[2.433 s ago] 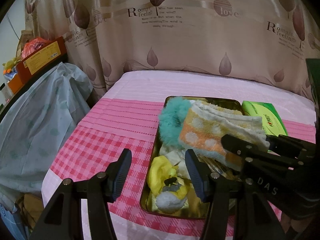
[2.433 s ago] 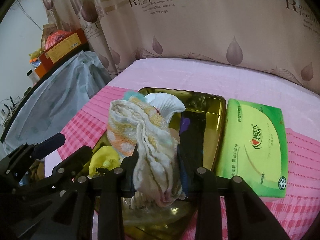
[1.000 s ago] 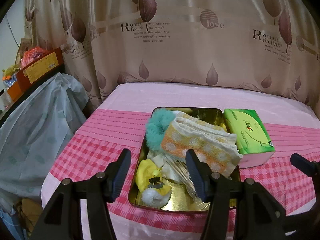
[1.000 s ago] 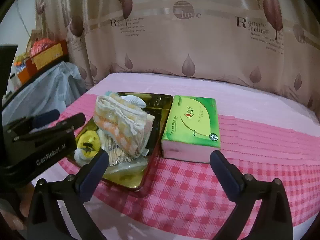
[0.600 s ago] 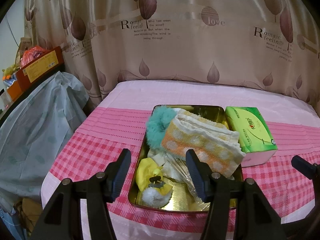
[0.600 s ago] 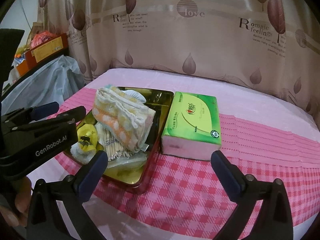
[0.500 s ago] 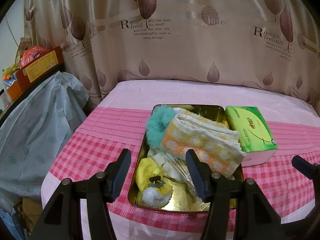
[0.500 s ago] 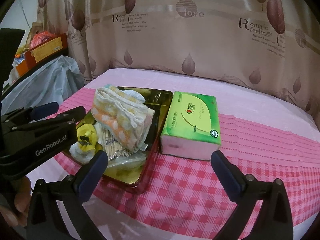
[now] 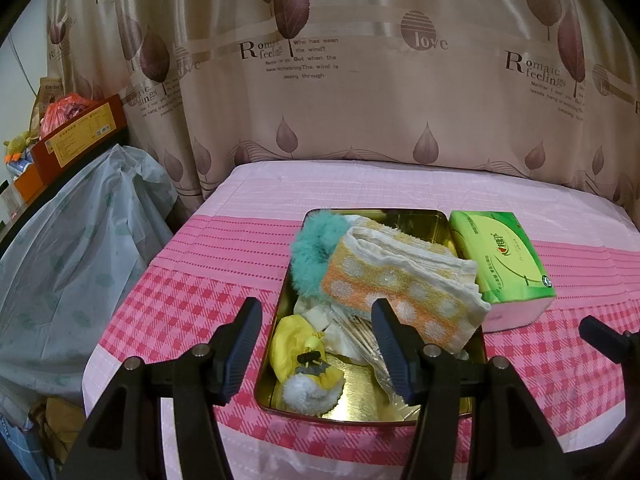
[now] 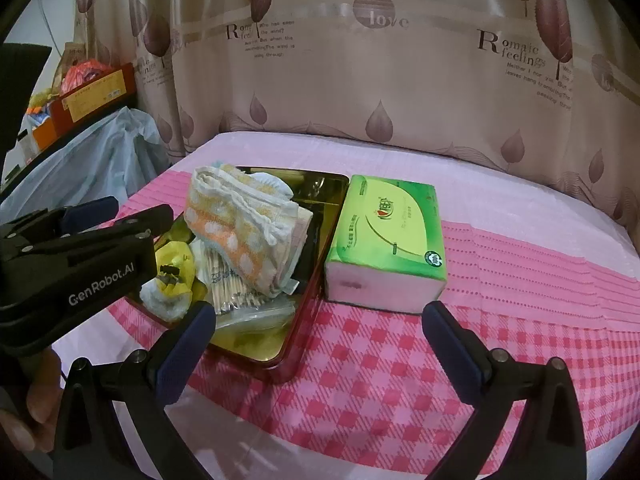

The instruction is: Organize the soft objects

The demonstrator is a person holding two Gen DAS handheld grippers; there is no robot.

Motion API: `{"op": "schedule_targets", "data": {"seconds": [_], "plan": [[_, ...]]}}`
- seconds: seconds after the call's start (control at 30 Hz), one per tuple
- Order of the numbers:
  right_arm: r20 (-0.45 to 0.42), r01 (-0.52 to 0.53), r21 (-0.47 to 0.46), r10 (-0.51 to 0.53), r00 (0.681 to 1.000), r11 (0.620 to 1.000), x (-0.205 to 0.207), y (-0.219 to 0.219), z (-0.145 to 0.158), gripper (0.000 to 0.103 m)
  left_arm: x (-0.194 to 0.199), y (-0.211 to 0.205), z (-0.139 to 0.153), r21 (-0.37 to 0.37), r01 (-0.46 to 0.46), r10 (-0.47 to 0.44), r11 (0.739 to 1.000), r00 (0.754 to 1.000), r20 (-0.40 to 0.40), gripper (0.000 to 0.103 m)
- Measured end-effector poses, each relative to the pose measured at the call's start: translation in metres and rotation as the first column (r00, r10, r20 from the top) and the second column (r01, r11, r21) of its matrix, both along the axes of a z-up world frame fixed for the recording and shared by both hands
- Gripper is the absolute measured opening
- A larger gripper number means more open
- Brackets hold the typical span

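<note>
Right gripper [image 10: 320, 334] has let go of the folded towel [image 9: 404, 280] and backed off; its jaws now stand wide open and empty, well clear of the tin [image 9: 440, 218]. Left gripper [image 9: 316, 344] hovers over the tin's near end, jaws open, holding nothing. Towel now lies in the tin on top of the teal fluffy thing [image 9: 316, 252] and the clutter, so that placement looks done. Its long axis runs diagonally, far-left to near-right, with the near-right end sticking out over the rim beside the tissue pack [image 9: 500, 256]
</note>
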State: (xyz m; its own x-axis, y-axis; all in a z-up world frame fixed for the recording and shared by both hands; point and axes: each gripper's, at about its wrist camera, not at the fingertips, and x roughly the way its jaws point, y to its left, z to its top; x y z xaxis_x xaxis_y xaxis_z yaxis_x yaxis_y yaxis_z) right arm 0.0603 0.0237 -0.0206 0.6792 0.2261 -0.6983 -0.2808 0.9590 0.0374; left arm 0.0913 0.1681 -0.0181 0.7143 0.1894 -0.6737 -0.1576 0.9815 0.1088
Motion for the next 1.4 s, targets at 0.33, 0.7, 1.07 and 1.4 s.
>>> {"op": "schedule_targets", "data": {"seconds": [0.33, 0.7, 1.07, 1.4], "plan": [[-0.007, -0.001, -0.004, 0.001, 1.000, 1.000, -0.0010, 0.0007, -0.0003, 0.102, 0.0000, -0.0006, -0.0004, 0.000, 0.000, 0.000, 1.000, 1.000, 0.000, 0.058], [-0.010, -0.006, -0.009, 0.006, 1.000, 1.000, 0.0000, -0.0004, -0.0019, 0.102, 0.0003, -0.0013, -0.0007, 0.002, -0.002, 0.002, 1.000, 1.000, -0.001, 0.058], [-0.019, -0.014, -0.013, 0.014, 1.000, 1.000, -0.0007, 0.0009, -0.0041, 0.102, 0.0011, -0.0015, -0.0014, 0.002, 0.000, 0.000, 1.000, 1.000, -0.001, 0.058], [-0.030, -0.018, -0.016, 0.018, 0.999, 1.000, -0.0018, 0.0032, -0.0061, 0.102, 0.0010, -0.0017, -0.0015, 0.002, 0.000, 0.000, 1.000, 1.000, -0.002, 0.058]]}}
